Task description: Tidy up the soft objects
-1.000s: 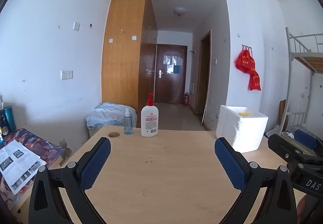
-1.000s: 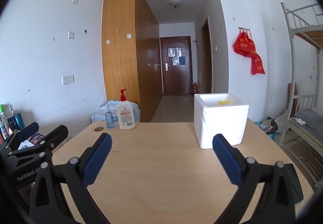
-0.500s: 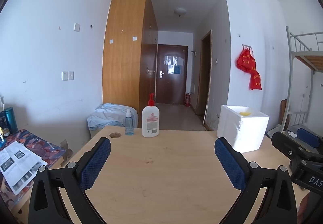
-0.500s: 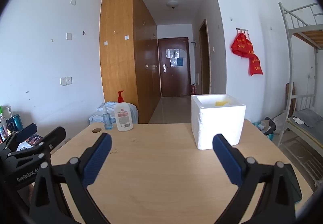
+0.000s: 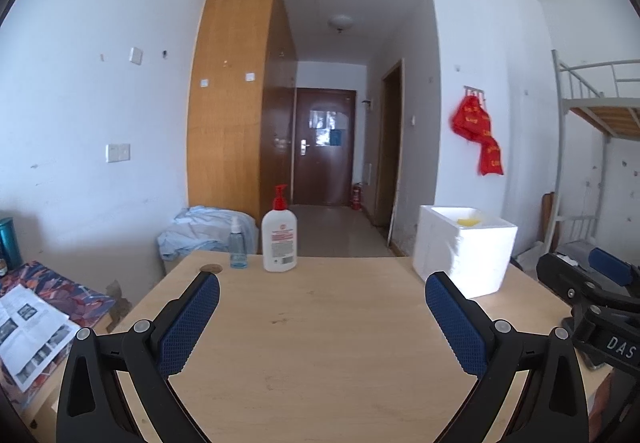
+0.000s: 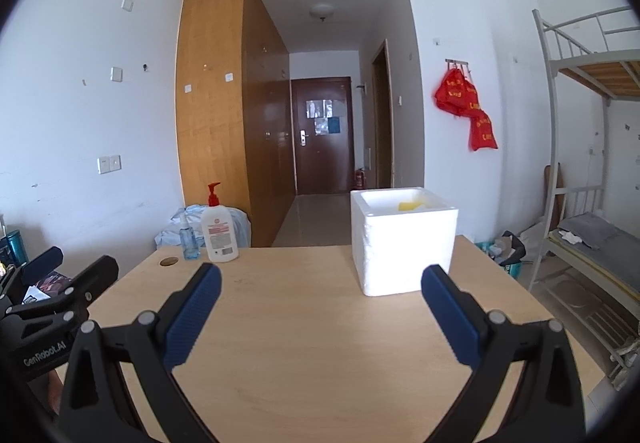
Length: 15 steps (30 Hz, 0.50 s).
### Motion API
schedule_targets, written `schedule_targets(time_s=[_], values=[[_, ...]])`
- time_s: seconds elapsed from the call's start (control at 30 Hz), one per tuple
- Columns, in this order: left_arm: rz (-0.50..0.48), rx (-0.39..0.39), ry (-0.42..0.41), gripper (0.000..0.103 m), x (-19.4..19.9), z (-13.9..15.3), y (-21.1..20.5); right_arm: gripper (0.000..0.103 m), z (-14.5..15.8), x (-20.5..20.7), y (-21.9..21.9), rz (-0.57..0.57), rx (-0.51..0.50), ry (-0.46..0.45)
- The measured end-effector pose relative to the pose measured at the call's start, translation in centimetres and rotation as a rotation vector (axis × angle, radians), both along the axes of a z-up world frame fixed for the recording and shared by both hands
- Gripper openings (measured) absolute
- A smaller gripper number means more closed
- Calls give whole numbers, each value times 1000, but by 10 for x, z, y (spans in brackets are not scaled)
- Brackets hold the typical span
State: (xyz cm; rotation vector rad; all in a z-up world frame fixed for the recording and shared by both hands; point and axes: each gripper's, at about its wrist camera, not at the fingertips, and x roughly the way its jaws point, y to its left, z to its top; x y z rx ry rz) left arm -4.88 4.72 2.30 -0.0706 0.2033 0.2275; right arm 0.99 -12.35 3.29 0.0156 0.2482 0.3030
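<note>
A white foam box (image 5: 464,249) (image 6: 403,241) stands on the wooden table (image 5: 320,343) (image 6: 320,355) at the far right. Something yellow and soft (image 5: 469,221) (image 6: 409,205) peeks above its rim. My left gripper (image 5: 322,285) hovers open over the bare table, its blue pads (image 5: 188,323) wide apart with nothing between them. My right gripper (image 6: 320,275) is also open and empty, with the box just beyond its right finger. Each gripper shows at the edge of the other's view.
A white pump bottle with a red top (image 5: 279,239) (image 6: 218,229) and a small clear spray bottle (image 5: 237,243) (image 6: 188,237) stand at the table's far left beside a cable hole (image 5: 211,268). Papers on patterned cloth (image 5: 36,319) lie left; a bunk bed (image 6: 592,243) stands right.
Both views have shifted slightly, with the bottles and box sitting a little lower and further off in frame. Both grippers stay open and empty.
</note>
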Motion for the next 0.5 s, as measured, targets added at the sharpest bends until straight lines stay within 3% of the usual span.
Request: schedule_targets(time_s=[0.2,0.5], values=[[-53,-12,6,103,3,0,-3,101,-1,0,-5,-15,-5,3],[-52,-7,1,103,4,0,-4,101,-1,0,-6,-13,-5,8]])
